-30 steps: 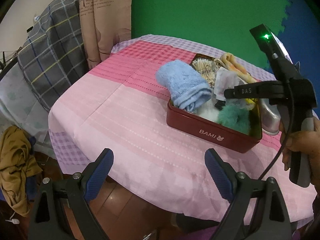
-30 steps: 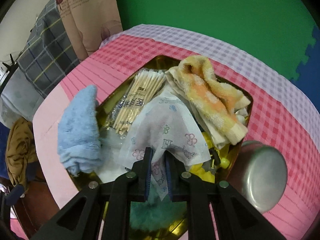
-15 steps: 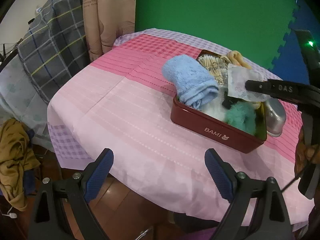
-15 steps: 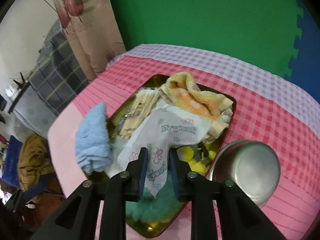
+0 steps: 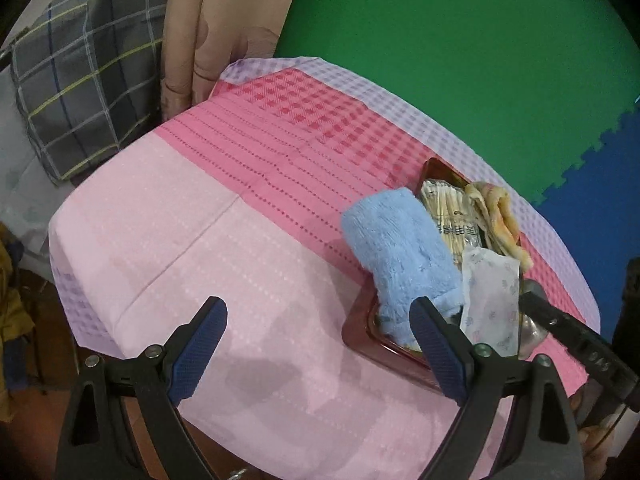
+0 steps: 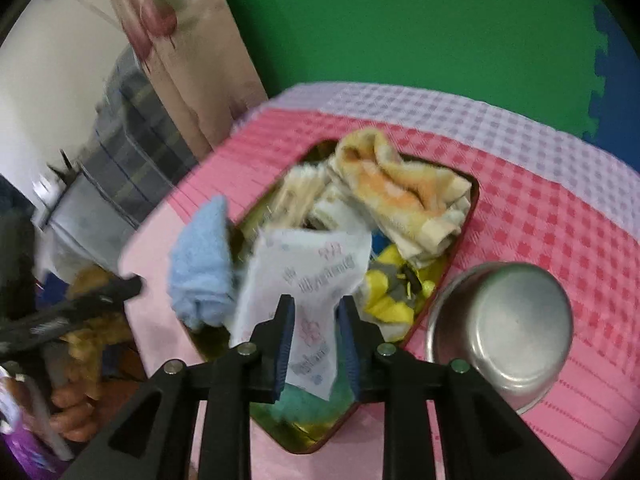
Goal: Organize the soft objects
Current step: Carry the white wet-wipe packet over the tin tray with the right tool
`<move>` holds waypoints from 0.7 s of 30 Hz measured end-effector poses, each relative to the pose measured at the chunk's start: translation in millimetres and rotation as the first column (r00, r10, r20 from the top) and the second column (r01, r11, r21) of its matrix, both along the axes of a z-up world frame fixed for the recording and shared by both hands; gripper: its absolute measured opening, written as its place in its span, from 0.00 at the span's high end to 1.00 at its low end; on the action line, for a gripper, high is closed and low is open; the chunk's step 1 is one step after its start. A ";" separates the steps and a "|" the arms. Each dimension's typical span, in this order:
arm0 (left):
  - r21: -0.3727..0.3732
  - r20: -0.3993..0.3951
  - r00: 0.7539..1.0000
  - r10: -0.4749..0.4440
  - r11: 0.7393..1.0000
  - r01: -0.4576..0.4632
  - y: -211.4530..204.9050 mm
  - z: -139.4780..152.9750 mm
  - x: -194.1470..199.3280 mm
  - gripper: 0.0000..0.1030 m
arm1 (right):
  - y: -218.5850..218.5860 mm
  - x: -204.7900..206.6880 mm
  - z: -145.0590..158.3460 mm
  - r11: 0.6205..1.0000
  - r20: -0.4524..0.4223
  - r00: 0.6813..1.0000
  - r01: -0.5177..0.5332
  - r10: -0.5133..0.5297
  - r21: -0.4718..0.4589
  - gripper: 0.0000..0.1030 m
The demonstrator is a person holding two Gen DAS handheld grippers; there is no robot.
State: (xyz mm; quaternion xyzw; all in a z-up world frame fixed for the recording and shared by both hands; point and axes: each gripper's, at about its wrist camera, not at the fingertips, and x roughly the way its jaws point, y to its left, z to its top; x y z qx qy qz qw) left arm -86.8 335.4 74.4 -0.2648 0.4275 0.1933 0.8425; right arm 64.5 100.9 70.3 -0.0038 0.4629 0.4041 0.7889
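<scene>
A dark red tin (image 5: 360, 334) on the pink cloth holds a rolled blue towel (image 5: 400, 248), an orange-yellow towel (image 6: 400, 192), a pack of cotton swabs (image 5: 448, 208), a teal fluffy thing (image 6: 312, 404) and yellow pieces (image 6: 388, 280). My right gripper (image 6: 316, 304) has a white flowered tissue pack (image 6: 304, 276) between its pads and holds it upright above the tin's near end. In the left wrist view the pack (image 5: 488, 292) stands beside the blue towel. My left gripper (image 5: 318, 308) is open over bare cloth, just left of the tin, with nothing in it.
An upturned steel bowl (image 6: 500, 328) sits on the cloth right of the tin. The table's edge drops off at the left, with a plaid cloth (image 5: 80, 72) and a curtain (image 5: 224, 28) beyond. Green and blue foam mats cover the floor behind.
My left gripper swung towards the tin, which now lies at the right of its view. My right gripper rose and pulled back with the tissue pack, and its jaws stand slightly wider.
</scene>
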 end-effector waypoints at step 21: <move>0.179 -0.018 0.970 0.242 0.955 -0.235 -28.9 6.2 -96.5 0.12 | 210.5 -89.8 14.9 0.804 0.248 0.794 -0.436 0.555 -0.405 0.75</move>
